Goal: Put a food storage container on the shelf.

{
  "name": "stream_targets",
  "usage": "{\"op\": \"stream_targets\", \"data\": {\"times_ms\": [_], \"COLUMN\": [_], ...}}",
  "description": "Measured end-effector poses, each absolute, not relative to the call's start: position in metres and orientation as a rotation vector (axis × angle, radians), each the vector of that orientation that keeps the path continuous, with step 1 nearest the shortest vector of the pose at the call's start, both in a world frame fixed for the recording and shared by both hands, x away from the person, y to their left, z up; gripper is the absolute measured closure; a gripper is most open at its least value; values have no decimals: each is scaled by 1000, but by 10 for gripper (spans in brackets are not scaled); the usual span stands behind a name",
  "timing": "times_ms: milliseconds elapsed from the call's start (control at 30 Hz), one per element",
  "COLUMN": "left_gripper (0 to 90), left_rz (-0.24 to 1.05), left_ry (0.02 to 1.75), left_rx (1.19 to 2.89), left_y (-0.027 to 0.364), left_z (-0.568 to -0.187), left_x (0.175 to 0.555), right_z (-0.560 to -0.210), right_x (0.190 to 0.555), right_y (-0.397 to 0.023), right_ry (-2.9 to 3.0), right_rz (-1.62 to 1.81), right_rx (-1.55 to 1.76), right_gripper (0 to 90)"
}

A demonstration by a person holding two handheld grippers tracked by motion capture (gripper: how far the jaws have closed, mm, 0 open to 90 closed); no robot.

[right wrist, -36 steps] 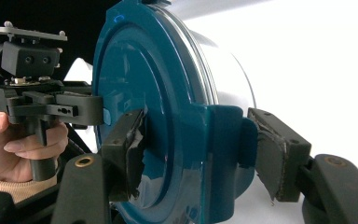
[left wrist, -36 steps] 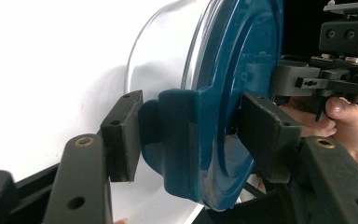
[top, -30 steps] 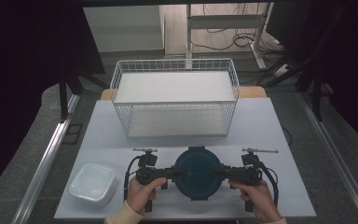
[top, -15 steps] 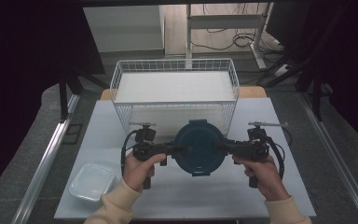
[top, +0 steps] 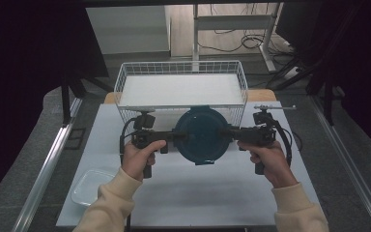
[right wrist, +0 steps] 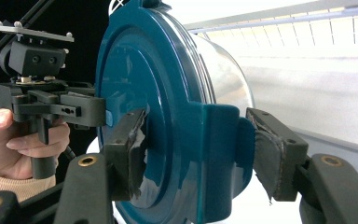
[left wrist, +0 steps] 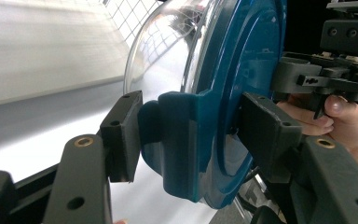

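Observation:
A round clear container with a dark teal lid [top: 203, 135] hangs in the air just in front of the wire basket [top: 125, 79], tipped so the lid faces me. My left gripper [top: 178, 137] is shut on the lid's left clip tab [left wrist: 177, 135]. Opposite it, the right gripper [top: 227, 133] is shut on the right clip tab [right wrist: 214, 144], its jaws having just closed a little tighter. In the left gripper view the clear bowl [left wrist: 163, 60] bulges away toward the basket. A person's hands hold both grippers.
The white wire basket with a white liner stands at the table's far edge. A shallow clear tray [top: 92, 186] lies at the front left of the white table [top: 198, 198]. Dark floor, metal rails and cables surround the table.
Both hands have risen and moved away from me with the container between them. It went from just above the table's front to level with the basket's near wall.

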State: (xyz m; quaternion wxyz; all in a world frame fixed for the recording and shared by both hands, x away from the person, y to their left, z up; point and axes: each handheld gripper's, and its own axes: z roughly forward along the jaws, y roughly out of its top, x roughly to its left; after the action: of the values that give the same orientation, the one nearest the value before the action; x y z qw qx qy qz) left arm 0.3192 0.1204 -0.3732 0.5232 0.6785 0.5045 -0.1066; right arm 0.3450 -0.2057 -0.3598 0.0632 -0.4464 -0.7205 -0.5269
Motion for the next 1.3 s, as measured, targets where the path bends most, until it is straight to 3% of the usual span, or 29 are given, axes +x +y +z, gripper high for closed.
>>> {"op": "stream_targets", "data": {"times_ms": [1300], "left_gripper": [412], "left_rz": [-167], "left_ry": [1198], "left_rx": [1607], "left_y": [129], "left_z": [-306], "left_x": [367], "right_z": [-298], "right_x": [404], "right_y": [-197], "right_ry": [-2193], "right_rz": [-1628], "right_rx": [-1270], "right_gripper": [413]}}
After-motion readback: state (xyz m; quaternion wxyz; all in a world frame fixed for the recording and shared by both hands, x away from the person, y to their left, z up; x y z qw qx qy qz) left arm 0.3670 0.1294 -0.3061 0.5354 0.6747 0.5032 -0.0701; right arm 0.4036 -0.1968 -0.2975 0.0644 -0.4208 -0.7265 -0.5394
